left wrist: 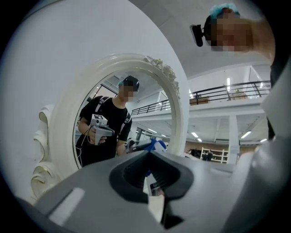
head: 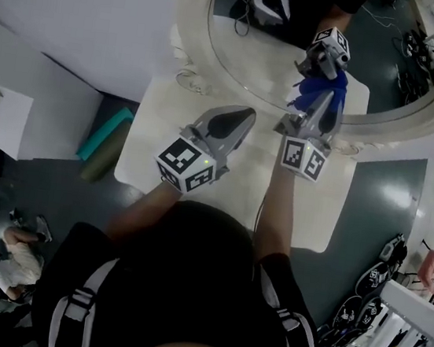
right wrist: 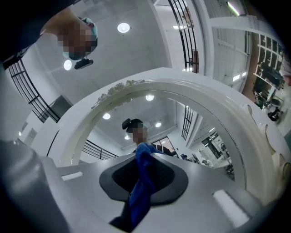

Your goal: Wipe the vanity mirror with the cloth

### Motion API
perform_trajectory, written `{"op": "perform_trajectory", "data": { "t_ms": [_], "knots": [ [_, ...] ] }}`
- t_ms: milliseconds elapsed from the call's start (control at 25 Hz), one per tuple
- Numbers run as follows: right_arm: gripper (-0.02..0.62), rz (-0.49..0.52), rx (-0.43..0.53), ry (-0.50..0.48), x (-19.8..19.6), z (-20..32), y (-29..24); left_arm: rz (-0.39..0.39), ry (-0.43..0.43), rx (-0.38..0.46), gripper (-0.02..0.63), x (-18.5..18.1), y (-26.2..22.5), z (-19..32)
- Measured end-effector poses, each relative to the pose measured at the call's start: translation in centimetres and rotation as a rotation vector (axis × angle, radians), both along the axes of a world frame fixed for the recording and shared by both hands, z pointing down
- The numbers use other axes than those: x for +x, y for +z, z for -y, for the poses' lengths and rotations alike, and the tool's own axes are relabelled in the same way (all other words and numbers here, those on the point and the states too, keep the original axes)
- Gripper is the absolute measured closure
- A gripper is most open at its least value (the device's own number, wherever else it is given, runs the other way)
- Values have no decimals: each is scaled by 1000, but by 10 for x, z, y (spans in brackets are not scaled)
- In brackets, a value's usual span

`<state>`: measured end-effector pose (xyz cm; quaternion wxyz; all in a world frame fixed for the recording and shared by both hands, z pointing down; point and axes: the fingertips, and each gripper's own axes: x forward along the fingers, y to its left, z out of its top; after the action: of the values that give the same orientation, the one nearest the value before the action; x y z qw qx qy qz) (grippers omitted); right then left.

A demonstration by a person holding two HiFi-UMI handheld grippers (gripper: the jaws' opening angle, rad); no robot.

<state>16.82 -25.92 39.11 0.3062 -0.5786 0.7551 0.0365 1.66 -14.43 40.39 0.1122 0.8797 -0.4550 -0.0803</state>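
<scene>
The vanity mirror (head: 390, 64) has an oval glass in an ornate white frame and stands at the back of a white table (head: 151, 160). My right gripper (head: 319, 103) is shut on a blue cloth (head: 317, 88), which it holds against the lower edge of the glass; both are reflected just above. In the right gripper view the cloth (right wrist: 141, 189) hangs bunched between the jaws of that gripper (right wrist: 143, 175), under the frame's arch (right wrist: 182, 88). My left gripper (head: 238, 120) is shut and empty, low over the table left of the right one. Its own view faces the mirror (left wrist: 113, 123) beyond the left gripper (left wrist: 152, 182).
A teal roll (head: 104, 140) lies on the floor left of the table, beside a white board (head: 2, 118). A person (head: 12, 257) sits on the floor at lower left. White racks and cables (head: 388, 318) crowd the lower right.
</scene>
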Motion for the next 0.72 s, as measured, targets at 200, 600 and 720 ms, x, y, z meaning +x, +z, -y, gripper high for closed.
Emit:
{"op": "perform_trajectory", "data": {
  "t_ms": [200, 600, 720],
  "knots": [
    [554, -28, 15, -6, -18, 0, -11, -18, -12, 5, 597, -14, -3, 0],
    [554, -173, 62, -55, -95, 4, -31, -48, -69, 5, 597, -65, -4, 8],
    [554, -259, 74, -62, -127, 2, -29, -52, -83, 0, 597, -79, -1, 8]
  ]
}}
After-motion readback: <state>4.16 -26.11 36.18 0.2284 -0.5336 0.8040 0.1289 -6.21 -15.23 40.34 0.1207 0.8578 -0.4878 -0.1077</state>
